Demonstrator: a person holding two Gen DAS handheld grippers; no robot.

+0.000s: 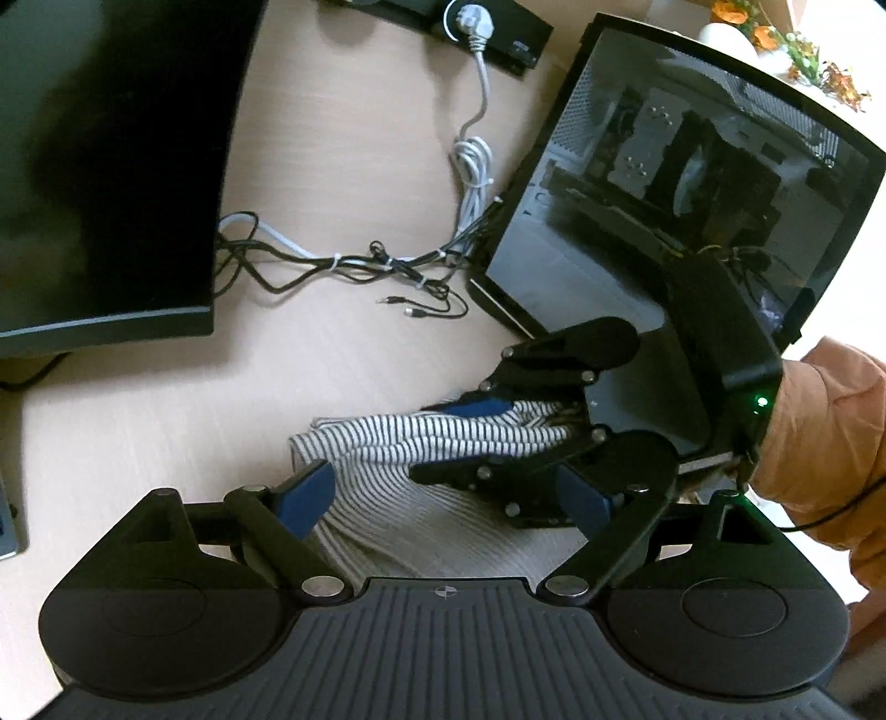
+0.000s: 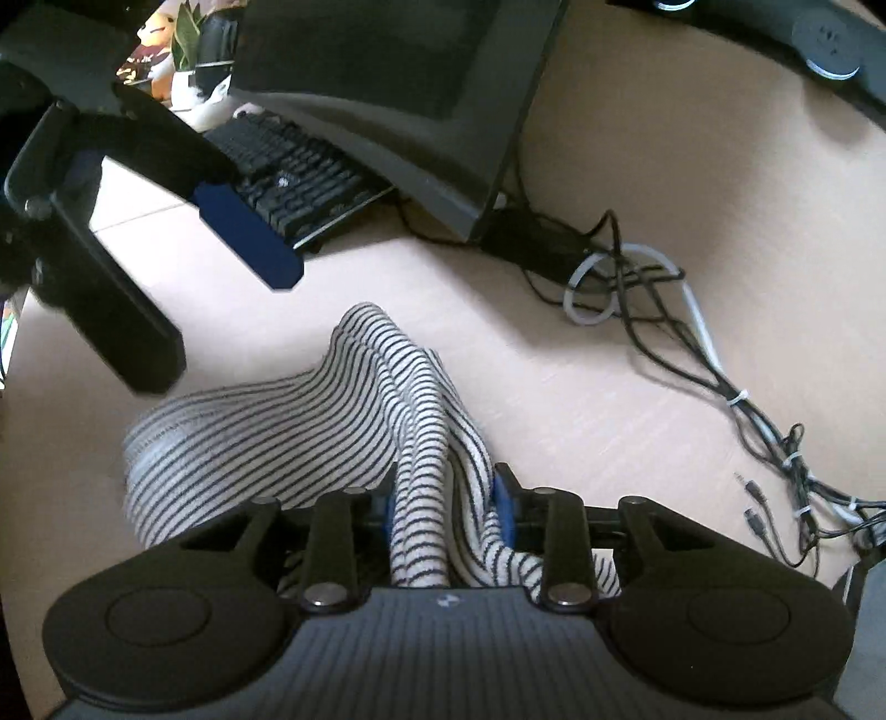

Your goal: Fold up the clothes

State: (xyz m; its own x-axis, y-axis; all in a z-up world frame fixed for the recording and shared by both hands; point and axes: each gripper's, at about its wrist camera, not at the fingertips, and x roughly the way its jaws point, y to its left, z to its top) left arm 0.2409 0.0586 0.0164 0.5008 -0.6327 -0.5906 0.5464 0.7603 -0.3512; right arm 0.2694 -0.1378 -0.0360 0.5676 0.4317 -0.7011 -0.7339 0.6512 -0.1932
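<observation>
A striped garment (image 2: 310, 432) lies bunched on a pale desk (image 2: 581, 387) among cables. The right gripper (image 2: 448, 515) pinches a gathered fold of it between narrow jaws. The left gripper (image 1: 443, 498) hangs wide and empty above the cloth. Best to keep the pinch firm while laying the fold flat, clear of the cables (image 2: 764, 432).

— What sort of place was it?
— A home desk set up for a computer. A pale wood-look desk (image 1: 360, 138) carried a dark monitor (image 1: 105, 166), a black keyboard (image 2: 293, 177) and a glass-sided PC case (image 1: 681, 188).
— Anything else?
— Tied cables (image 1: 387, 266) ran across it to a power strip (image 1: 487, 27), and orange flowers (image 1: 775, 33) stood in a corner.
</observation>
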